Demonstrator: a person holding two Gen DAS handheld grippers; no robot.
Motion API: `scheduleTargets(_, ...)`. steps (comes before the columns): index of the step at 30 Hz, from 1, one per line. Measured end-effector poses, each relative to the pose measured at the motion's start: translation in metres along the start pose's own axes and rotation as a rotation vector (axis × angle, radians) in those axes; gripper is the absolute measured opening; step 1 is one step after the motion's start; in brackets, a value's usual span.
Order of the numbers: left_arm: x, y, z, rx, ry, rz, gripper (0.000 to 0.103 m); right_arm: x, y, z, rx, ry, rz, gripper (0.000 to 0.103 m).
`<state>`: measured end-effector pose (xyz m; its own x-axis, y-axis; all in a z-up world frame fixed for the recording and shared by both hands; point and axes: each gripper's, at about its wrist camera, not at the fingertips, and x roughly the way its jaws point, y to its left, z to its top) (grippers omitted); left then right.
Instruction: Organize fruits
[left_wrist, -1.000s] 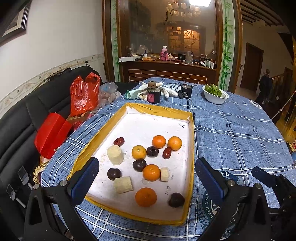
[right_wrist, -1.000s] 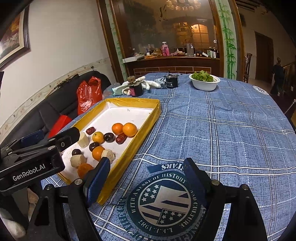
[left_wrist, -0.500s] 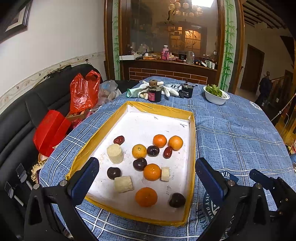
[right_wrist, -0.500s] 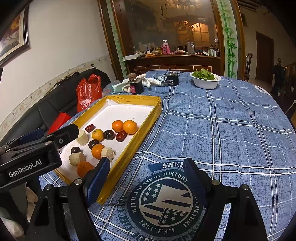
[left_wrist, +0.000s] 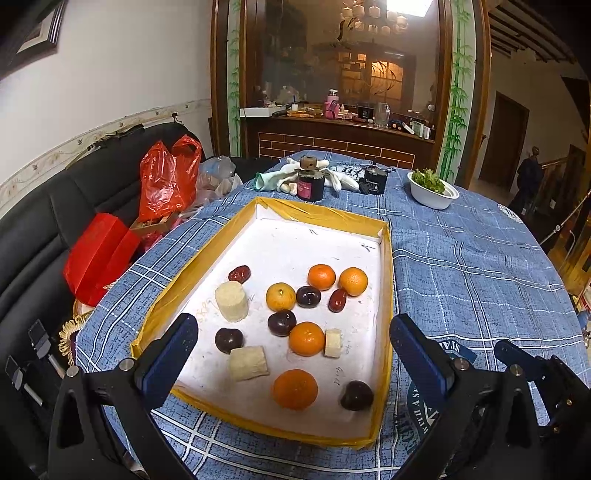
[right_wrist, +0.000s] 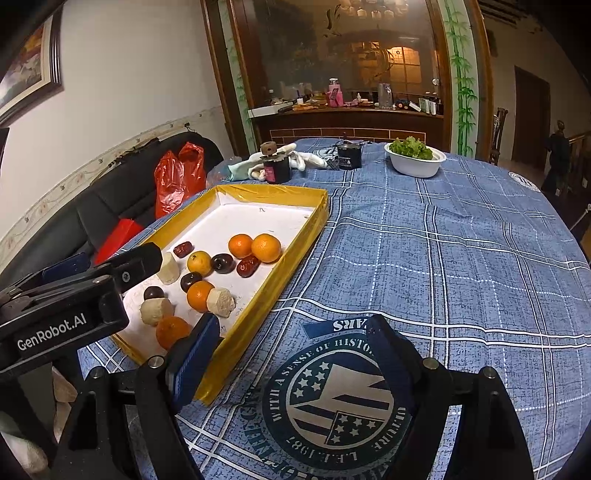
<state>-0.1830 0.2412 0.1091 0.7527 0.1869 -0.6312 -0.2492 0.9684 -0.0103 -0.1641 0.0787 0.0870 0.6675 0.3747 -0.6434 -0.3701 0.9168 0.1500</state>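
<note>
1. A shallow rectangular tray (left_wrist: 386, 280) with yellow taped walls and a scuffed white floor lay on a table covered by a blue plaid woven cloth (left_wrist: 472, 280), toward the table's left edge.
2. The fruits all sat in the near half of the tray. Five round, dimpled orange tangerines: two (left_wrist: 321, 277) touching side by side near the tray's right wall, one yellower (left_wrist: 280, 296) mid-tray, one (left_wrist: 307, 338) nearer, and the largest (left_wrist: 295, 389) by the near wall.
3. Four glossy dark purple plums (left_wrist: 282, 322) were scattered among them, one (left_wrist: 356, 395) in the near right corner.
4. Two wrinkled red dates lay there, one (left_wrist: 239, 274) toward the left wall, one (left_wrist: 337, 300) just beside the tangerine pair.
5. Three pale, fibrous cylindrical chunks (left_wrist: 231, 301) stood or lay between; the smallest (left_wrist: 333, 342) touched a tangerine.
6. The left gripper (left_wrist: 291, 354), black-framed with flat blue pads, hovered over the tray's near edge, fingers spread wide and holding nothing.
7. The right gripper (right_wrist: 291, 369), of the same build, hung over a round navy-and-white printed emblem (right_wrist: 332, 406) on the cloth, just right of the tray's near corner, fingers wide apart and empty.
8. Near the table's far edge stood a white bowl of leafy greens (right_wrist: 413, 157), a dark jar with a cork stopper (left_wrist: 310, 181), a small black jar (left_wrist: 373, 181) and white crumpled gloves (left_wrist: 288, 173).
</note>
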Motion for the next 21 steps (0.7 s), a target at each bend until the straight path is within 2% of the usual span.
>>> scheduleTargets(21, -0.0025, -0.0005, -0.0006, -0.005, -0.003, -0.001, 0.103, -0.0010, 0.0016, -0.0015, -0.002, -0.003, -0.001, 0.087)
